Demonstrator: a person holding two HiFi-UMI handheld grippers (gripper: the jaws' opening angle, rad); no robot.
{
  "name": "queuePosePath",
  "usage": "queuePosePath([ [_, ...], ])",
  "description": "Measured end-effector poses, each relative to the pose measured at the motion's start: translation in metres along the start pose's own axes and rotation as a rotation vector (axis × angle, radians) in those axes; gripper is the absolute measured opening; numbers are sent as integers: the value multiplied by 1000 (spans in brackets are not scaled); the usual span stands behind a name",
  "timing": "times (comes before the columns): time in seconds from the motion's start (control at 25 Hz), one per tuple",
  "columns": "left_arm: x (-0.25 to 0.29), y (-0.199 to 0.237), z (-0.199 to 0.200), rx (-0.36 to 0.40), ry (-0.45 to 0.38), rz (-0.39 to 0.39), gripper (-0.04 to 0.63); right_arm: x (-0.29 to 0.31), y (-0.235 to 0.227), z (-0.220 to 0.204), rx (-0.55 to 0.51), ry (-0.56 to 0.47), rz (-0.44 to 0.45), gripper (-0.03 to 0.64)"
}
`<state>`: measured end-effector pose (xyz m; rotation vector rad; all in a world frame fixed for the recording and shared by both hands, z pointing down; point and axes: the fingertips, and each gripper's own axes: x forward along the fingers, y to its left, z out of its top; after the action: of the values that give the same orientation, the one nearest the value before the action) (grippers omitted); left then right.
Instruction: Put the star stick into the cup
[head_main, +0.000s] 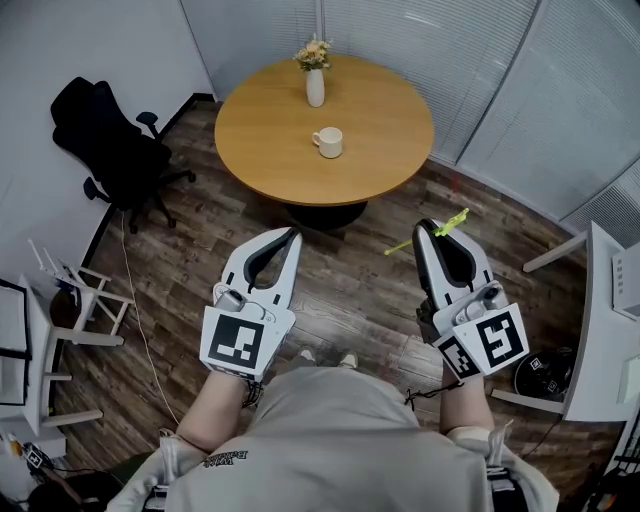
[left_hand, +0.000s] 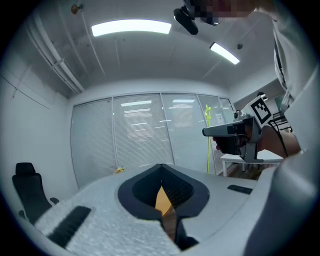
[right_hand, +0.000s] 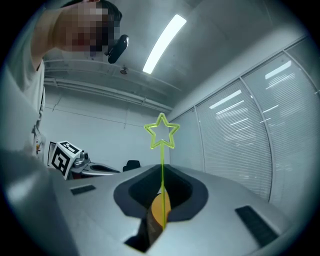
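Though our right gripper's (head_main: 432, 230) fingers pinch the thin star stick (right_hand: 162, 160), left gripper (head_main: 292, 236) clenched empty, it could swivel and miss the cup (head_main: 329, 142).

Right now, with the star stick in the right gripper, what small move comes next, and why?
Probably carry the right gripper forward and left, toward the cup. Its fingers are shut on the star stick, but the cup stands on the round table, well ahead of it.
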<state>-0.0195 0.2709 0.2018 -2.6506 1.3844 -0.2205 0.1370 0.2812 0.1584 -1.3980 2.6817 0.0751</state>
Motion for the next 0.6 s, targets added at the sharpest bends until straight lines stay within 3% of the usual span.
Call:
queuePosePath([
  [0.08,3,-3,0,-24,0,11,21,-3,-6,-1,2,-3,6,35],
  [0.6,25,-36,-8,14,31,51,21,-23,-42,-7,17,-19,52,35],
])
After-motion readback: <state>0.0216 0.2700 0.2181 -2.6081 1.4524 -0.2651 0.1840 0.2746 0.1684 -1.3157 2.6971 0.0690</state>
